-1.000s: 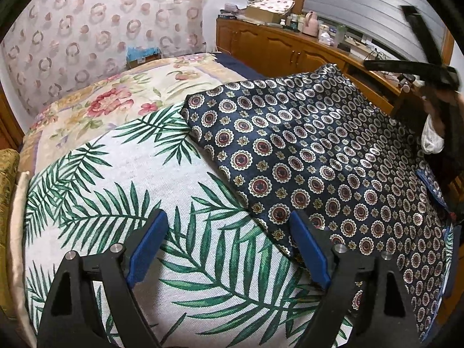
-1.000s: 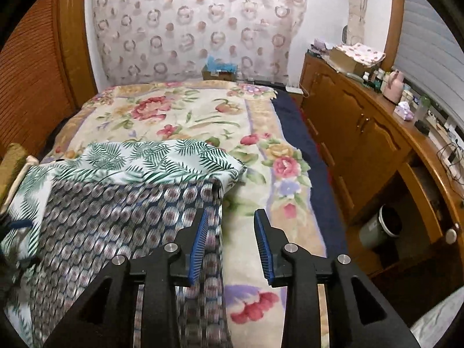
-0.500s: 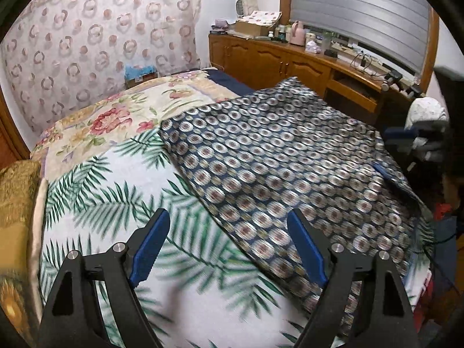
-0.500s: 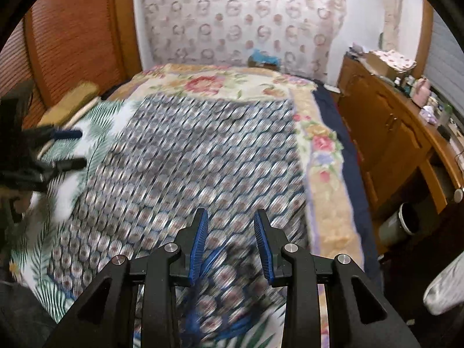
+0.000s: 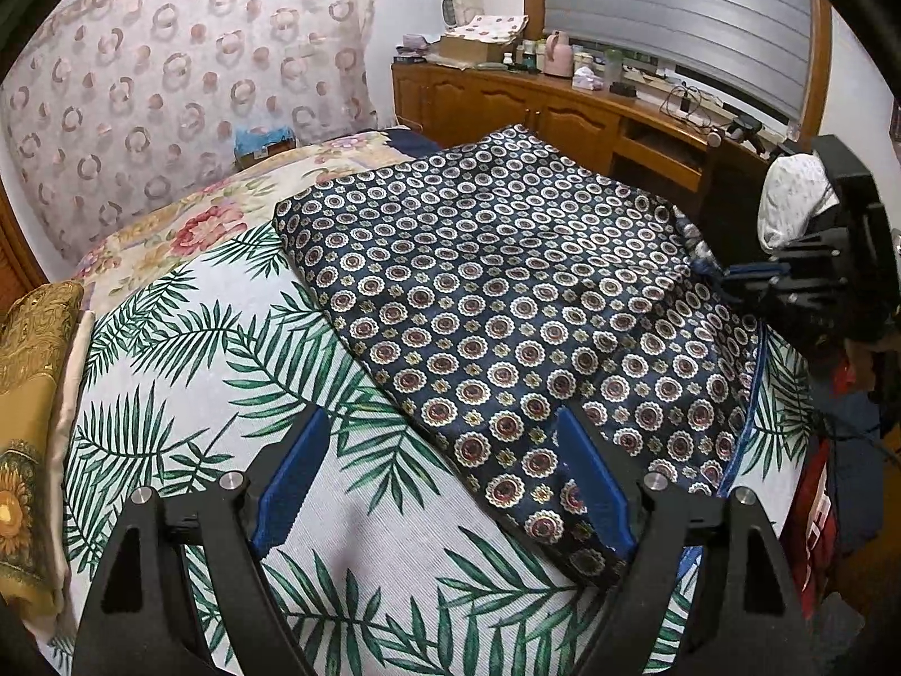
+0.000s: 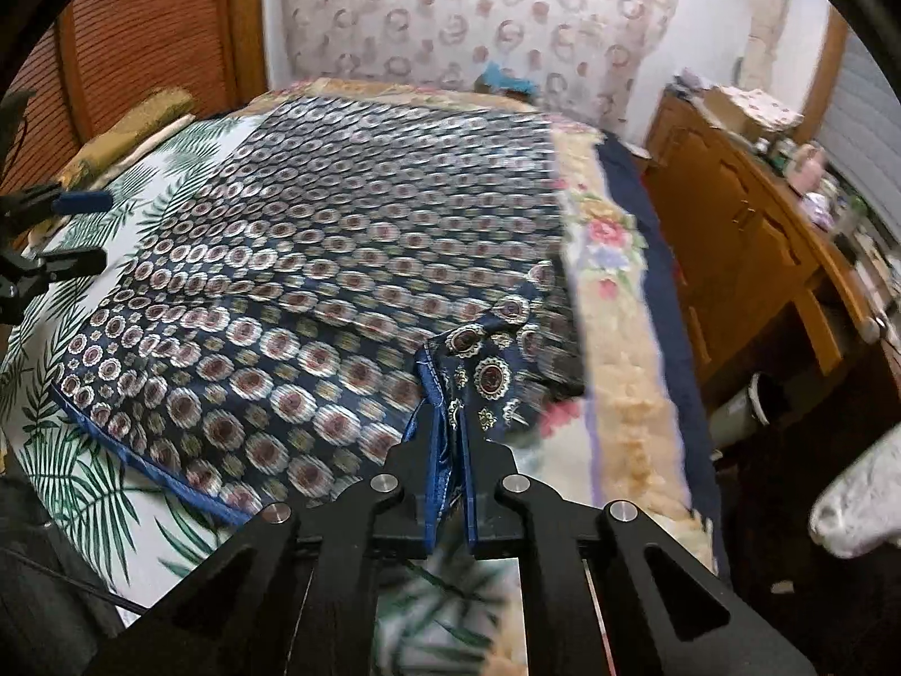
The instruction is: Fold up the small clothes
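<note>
Left wrist view first: we see the navy medallion cloth (image 5: 495, 293) spread flat across the bed, lying on a white sheet printed with green palm leaves (image 5: 186, 394). Our left gripper (image 5: 445, 479) hovers over the near part of that sheet, its blue-padded fingers (image 5: 290, 479) wide apart with nothing between them; the right-hand finger hangs over the cloth's near edge without pinching it. At the right edge of this view our right gripper (image 5: 749, 276) sits at the cloth's right corner, where the fabric bunches up a little.

From the right wrist view, the right gripper (image 6: 450, 450) has its fingers (image 6: 436, 462) clamped together on that corner of the cloth (image 6: 315, 259), and a small flap with a blue hem stands up just beyond the tips. Most of the cloth here is blurred. The left gripper (image 6: 62, 231) shows small at the far left, over the leaf sheet.

Under both lies a floral bedspread (image 6: 608, 293). A wooden cabinet (image 5: 507, 107) runs along the right wall, cluttered on top, and a curtain with ring patterns (image 5: 169, 84) hangs at the far end.
</note>
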`<action>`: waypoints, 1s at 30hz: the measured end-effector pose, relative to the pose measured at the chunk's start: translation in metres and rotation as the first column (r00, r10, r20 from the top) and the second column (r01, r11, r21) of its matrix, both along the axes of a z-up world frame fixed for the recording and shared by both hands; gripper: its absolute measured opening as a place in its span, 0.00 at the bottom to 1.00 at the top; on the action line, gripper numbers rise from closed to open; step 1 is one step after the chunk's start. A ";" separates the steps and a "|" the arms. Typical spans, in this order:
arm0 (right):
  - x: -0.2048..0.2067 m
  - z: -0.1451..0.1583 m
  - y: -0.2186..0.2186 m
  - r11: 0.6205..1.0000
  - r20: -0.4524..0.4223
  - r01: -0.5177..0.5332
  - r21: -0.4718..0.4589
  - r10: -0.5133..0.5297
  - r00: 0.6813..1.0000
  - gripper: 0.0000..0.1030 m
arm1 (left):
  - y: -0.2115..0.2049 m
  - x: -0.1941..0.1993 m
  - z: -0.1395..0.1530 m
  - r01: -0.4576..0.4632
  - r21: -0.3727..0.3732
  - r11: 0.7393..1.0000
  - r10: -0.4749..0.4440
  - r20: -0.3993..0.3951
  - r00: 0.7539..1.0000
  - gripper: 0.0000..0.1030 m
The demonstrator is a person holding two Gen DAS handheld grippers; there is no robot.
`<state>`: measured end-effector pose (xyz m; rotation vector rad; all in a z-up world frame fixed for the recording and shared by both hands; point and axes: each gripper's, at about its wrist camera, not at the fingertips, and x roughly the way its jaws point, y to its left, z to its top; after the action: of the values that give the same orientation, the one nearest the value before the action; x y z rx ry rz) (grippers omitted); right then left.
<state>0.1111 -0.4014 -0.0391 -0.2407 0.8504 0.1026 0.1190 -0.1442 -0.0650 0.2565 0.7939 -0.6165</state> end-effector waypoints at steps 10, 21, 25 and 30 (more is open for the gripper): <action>-0.074 0.017 -0.034 0.995 0.025 0.104 0.004 -0.104 0.994 0.07 | 0.003 -0.013 -0.015 0.012 -0.014 1.000 -0.013 -0.052 0.999 0.82; -0.093 0.020 -0.009 0.990 0.116 0.018 0.143 -0.035 0.993 0.29 | 0.009 -0.042 -0.031 0.053 -0.131 0.990 -0.078 -0.197 0.977 0.50; -0.094 0.016 0.010 0.986 0.122 -0.043 0.163 0.023 0.992 0.33 | 0.007 -0.055 -0.033 0.066 -0.135 0.989 -0.092 -0.199 0.976 0.49; -0.101 0.017 0.031 0.978 0.134 -0.118 0.170 0.095 0.986 0.42 | 0.010 -0.061 -0.034 0.053 -0.158 0.986 -0.085 -0.199 0.976 0.40</action>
<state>0.0096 -0.3706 -0.0223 -0.1236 0.6985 0.2602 0.0575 -0.1340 -0.0988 0.0810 0.9338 -0.7743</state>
